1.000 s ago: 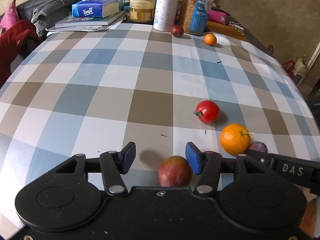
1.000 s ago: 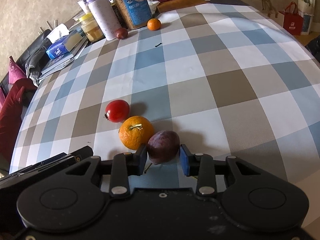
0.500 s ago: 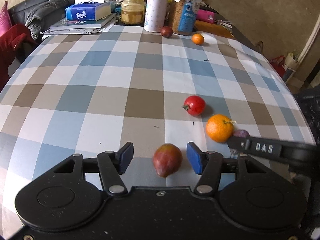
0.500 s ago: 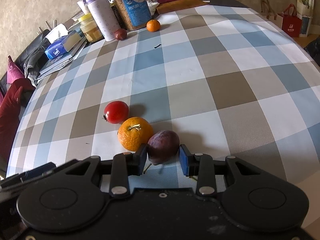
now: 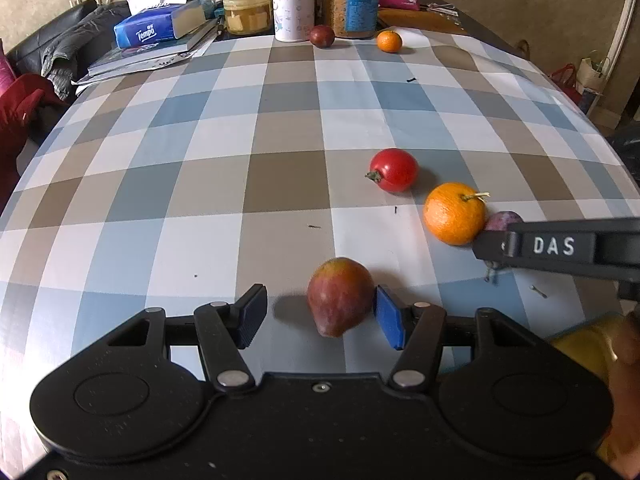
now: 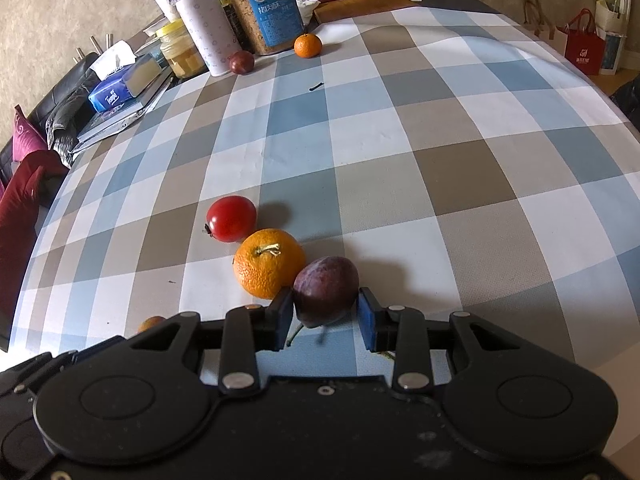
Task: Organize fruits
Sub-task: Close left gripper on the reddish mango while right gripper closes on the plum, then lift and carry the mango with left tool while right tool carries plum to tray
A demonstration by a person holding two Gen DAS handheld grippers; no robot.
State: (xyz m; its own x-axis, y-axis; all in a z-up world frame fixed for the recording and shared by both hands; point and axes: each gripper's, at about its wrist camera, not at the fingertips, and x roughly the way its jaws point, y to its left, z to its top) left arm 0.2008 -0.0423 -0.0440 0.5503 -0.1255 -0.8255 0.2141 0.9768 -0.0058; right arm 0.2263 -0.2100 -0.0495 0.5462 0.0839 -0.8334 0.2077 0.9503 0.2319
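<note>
Left gripper (image 5: pixel 320 316) hangs low over the checked tablecloth (image 5: pixel 200 184), jaws wide apart. A reddish pear-shaped fruit (image 5: pixel 339 295) lies on the cloth between them, off-centre: the blue right pad (image 5: pixel 390 322) sits just beside or touching it, while the left pad stands clear.

Right gripper (image 6: pixel 325 316) brackets a purple plum (image 6: pixel 326 289). The left pad looks to touch it; a thin gap shows at the right pad, so a firm clamp is not confirmed. Whether the plum rests on the cloth or is lifted cannot be told. It sits against the orange (image 6: pixel 269 263), with the tomato (image 6: pixel 231 218) just beyond, forming a short diagonal row.

Likely step: adding fruit to that row. To do it well, the left gripper should shift rightward to centre the fruit before closing, then squeeze gently, as the tapered shape may pivot. The plum needs care near the orange, which could roll if nudged.

Both tools point forward along the table, roughly level, left one beside the right.
</note>
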